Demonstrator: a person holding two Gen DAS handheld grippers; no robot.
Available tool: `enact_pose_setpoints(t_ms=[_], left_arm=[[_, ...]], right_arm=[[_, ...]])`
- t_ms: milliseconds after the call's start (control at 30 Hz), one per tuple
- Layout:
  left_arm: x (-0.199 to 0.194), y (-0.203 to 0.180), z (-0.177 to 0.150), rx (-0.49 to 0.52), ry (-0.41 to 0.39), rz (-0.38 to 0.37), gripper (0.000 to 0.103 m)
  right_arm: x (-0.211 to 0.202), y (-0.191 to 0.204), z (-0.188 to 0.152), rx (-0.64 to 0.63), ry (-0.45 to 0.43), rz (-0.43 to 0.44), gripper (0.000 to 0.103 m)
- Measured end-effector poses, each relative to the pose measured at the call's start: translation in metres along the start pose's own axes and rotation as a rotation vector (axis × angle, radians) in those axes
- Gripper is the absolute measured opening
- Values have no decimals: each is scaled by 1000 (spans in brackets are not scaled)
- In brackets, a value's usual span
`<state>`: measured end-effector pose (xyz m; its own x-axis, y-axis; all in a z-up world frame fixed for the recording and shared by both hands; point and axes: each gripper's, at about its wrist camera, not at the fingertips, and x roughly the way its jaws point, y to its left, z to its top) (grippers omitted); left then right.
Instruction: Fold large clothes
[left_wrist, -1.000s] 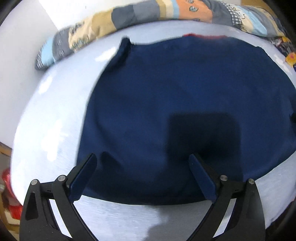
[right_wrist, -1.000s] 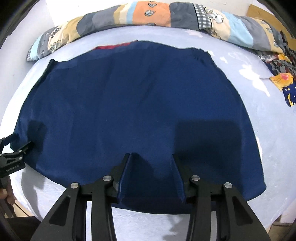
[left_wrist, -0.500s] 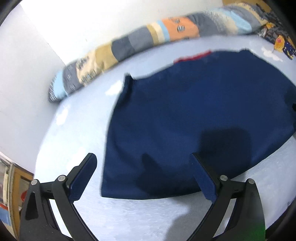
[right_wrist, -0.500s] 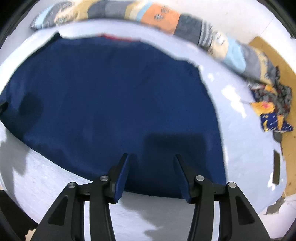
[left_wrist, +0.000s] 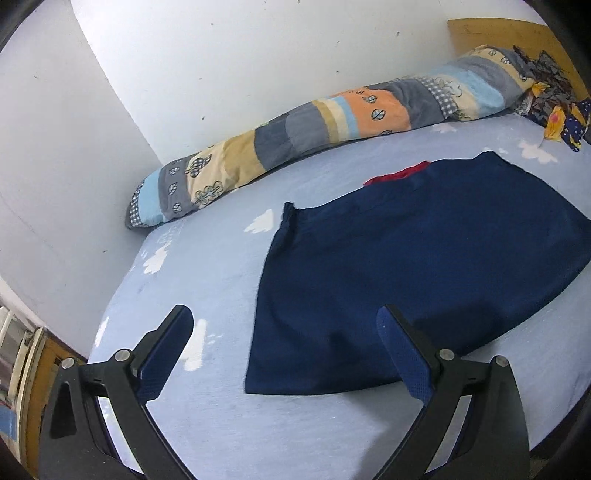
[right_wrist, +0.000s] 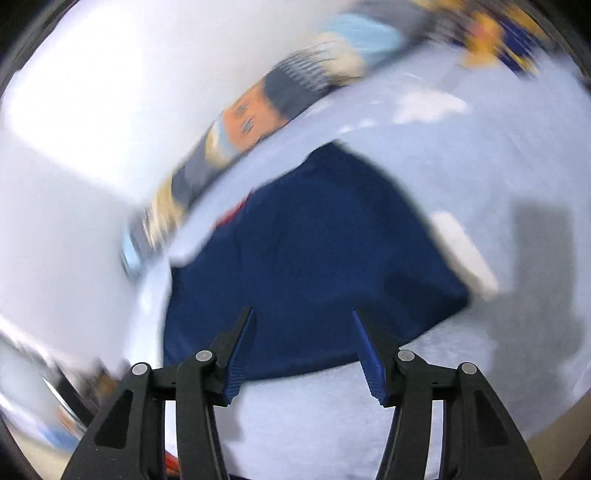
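Observation:
A navy blue garment (left_wrist: 424, 266) lies flat on the light blue bed sheet (left_wrist: 207, 266), folded into a broad panel, with a strip of red (left_wrist: 399, 173) showing at its far edge. My left gripper (left_wrist: 284, 317) hangs open above the garment's near left corner, nothing between its fingers. In the blurred right wrist view the same garment (right_wrist: 314, 266) lies beyond my right gripper (right_wrist: 303, 317), whose jaws are opening and hold nothing; it hovers over the garment's near edge.
A long patchwork bolster (left_wrist: 332, 125) runs along the white wall (left_wrist: 221, 55) at the far side of the bed. Patterned cloth (left_wrist: 561, 114) is bunched at the far right by a wooden headboard (left_wrist: 491, 33). Furniture shows past the bed's left edge (left_wrist: 22, 354).
Both grippers have lifted away from the garment's near edge and let go of it. The left view has tilted up and left; the right gripper has rolled, swung sideways and widened.

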<state>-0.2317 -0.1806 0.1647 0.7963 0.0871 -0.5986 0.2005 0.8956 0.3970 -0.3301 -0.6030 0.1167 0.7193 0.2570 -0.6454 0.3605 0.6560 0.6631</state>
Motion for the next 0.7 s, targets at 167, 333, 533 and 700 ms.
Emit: enact_pose_setpoints(t_ms=[167, 333, 533, 700], left_arm=[[2, 16, -10, -40, 28, 13, 100], [0, 23, -17, -59, 44, 12, 100], [17, 17, -31, -177, 38, -104, 100], [47, -7, -12, -190, 85, -264, 100]], right_arm=[[2, -76, 8, 314, 31, 107, 56], [11, -87, 10, 329, 103, 110, 54], [30, -95, 1, 349, 171, 44, 53], [60, -91, 1, 361, 208, -23, 53]])
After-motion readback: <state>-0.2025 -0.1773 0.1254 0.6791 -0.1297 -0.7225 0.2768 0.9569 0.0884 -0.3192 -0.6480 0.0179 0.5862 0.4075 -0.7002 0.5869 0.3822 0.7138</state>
